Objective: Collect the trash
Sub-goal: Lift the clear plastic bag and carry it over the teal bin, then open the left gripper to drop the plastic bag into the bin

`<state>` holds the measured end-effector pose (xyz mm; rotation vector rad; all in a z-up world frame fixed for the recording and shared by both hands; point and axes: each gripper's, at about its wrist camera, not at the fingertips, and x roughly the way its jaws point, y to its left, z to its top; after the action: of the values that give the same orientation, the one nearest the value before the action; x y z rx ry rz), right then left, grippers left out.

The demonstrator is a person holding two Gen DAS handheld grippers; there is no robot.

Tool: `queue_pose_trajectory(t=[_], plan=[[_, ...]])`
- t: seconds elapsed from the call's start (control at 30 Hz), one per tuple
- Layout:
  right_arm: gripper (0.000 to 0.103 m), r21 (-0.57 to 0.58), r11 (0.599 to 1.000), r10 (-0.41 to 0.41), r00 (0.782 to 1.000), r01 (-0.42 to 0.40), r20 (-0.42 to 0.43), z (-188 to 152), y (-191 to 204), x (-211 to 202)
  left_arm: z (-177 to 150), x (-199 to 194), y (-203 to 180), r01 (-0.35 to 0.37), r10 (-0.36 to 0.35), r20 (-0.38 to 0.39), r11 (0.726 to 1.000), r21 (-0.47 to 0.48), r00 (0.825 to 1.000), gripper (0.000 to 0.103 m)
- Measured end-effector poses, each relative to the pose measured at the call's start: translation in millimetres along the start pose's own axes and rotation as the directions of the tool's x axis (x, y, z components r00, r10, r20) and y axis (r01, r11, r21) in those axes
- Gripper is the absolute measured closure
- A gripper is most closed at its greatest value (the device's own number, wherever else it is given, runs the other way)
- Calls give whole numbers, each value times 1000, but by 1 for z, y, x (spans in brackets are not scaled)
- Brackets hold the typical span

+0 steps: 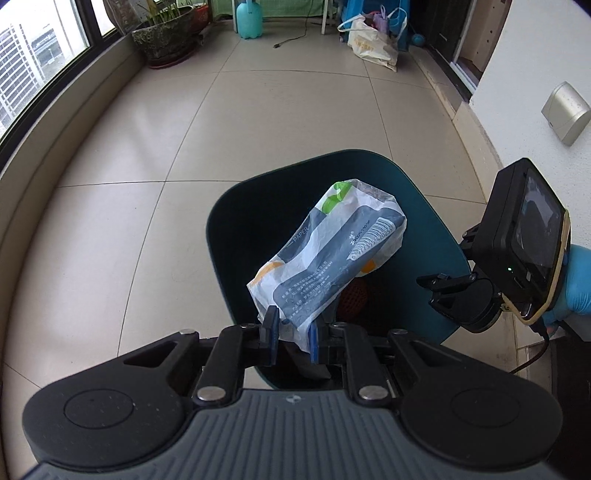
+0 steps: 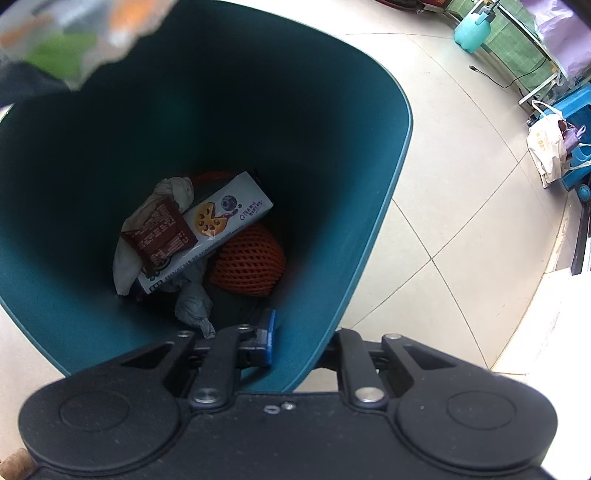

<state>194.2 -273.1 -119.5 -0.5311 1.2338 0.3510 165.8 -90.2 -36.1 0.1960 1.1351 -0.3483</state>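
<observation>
My left gripper is shut on the corner of a crumpled white, grey and green tissue-pack wrapper and holds it over the open mouth of a dark teal trash bin. The wrapper shows blurred at the top left of the right wrist view. My right gripper is shut on the bin's near wall, one finger inside, the other hidden outside. Inside the bin lie a cookie box, a brown wrapper, an orange foam net and crumpled tissues.
The bin stands on a beige tiled balcony floor. A potted plant, a teal watering jug and a white shopping bag sit at the far end. Windows run along the left, a white wall with a socket cover on the right.
</observation>
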Motion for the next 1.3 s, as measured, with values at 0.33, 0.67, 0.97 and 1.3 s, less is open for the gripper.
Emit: queue_pose_trajectory(t=[0.33, 0.67, 0.97, 1.3], plan=[[89, 9, 1000, 4, 1000, -4, 5, -1, 1, -2, -13, 81, -32, -11, 16, -161, 999, 30, 987, 88], [89, 13, 1000, 8, 1000, -8, 7, 0, 0, -3, -16, 110, -41, -33, 46, -199, 997, 67, 979, 87], [89, 17, 1000, 9, 1000, -9, 0, 1, 1, -4, -18, 103, -33, -2, 7, -193, 1000, 27, 981, 82], [89, 11, 1000, 8, 1000, -8, -7, 3, 1, 1, -18, 83, -23, 53, -54, -148, 998, -15, 988, 69]])
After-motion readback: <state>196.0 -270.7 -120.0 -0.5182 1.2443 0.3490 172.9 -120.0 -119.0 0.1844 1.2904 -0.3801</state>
